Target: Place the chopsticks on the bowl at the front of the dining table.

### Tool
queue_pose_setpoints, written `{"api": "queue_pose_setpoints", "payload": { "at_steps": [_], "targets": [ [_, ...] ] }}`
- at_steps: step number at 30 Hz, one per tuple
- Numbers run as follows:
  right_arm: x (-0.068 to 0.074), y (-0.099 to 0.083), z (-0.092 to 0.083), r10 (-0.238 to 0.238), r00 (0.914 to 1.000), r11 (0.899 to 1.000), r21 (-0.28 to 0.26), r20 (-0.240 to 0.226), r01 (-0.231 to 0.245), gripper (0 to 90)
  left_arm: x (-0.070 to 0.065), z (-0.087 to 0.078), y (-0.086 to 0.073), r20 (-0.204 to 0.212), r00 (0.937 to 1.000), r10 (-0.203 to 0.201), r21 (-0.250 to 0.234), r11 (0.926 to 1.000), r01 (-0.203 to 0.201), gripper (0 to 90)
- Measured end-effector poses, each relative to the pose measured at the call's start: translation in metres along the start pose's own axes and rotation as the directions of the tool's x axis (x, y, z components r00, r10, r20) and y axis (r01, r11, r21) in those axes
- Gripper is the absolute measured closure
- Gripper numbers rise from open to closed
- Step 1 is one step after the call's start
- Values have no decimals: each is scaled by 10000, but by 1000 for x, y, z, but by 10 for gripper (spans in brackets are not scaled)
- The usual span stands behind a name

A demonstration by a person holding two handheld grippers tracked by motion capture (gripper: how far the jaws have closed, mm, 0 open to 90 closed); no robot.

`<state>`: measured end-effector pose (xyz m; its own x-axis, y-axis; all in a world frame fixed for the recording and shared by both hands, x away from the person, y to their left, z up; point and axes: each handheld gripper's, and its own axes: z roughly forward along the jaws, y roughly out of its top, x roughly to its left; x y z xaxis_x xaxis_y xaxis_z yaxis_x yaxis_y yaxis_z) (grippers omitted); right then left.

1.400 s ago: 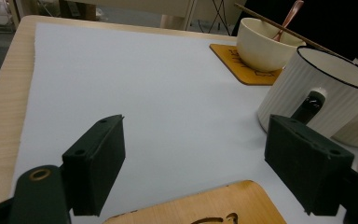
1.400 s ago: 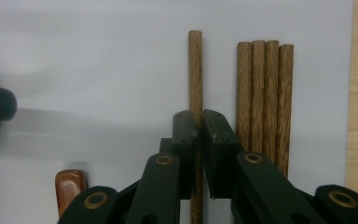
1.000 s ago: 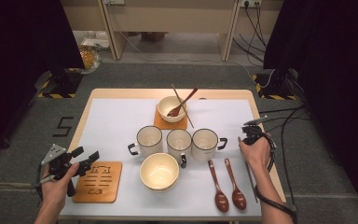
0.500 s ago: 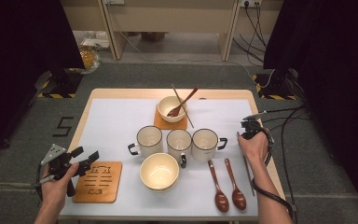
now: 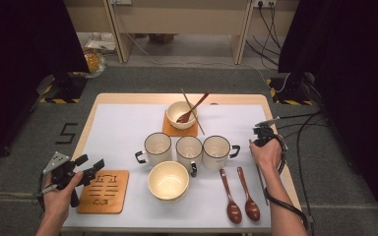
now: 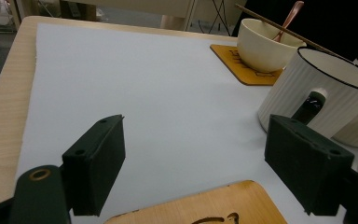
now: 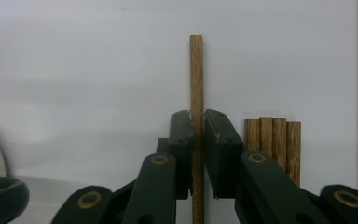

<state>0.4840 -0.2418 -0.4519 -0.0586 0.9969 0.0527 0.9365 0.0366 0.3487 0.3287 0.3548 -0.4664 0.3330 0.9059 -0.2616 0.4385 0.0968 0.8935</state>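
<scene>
A thin round chopstick (image 7: 196,79) of brown wood with fine grain stands vertical at the centre of the right gripper view, its flat-cut end near the top of the frame. Its lower length runs down between the two black pads, off the bottom edge. Just right of it, four more chopsticks (image 7: 273,144) lie side by side, touching, parallel to it, ends level, on the white sheet at centre right.
</scene>
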Motion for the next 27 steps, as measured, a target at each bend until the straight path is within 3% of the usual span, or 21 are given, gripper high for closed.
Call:
{"api": "queue_pose_setpoints", "payload": {
  "at_steps": [8, 27],
  "targets": [
    [0, -9, -7, 110, 9999, 9998, -137, -121, -111, 723, -1, 0, 0, 19, 10000, 22, 15, 10000, -22, 196],
    [-3, -50, -27, 86, 9994, 9998, -160, -325, -91, 715, -1, 0, 0, 27, 10000, 45, 11, 10000, -45, 196]
  ]
}}
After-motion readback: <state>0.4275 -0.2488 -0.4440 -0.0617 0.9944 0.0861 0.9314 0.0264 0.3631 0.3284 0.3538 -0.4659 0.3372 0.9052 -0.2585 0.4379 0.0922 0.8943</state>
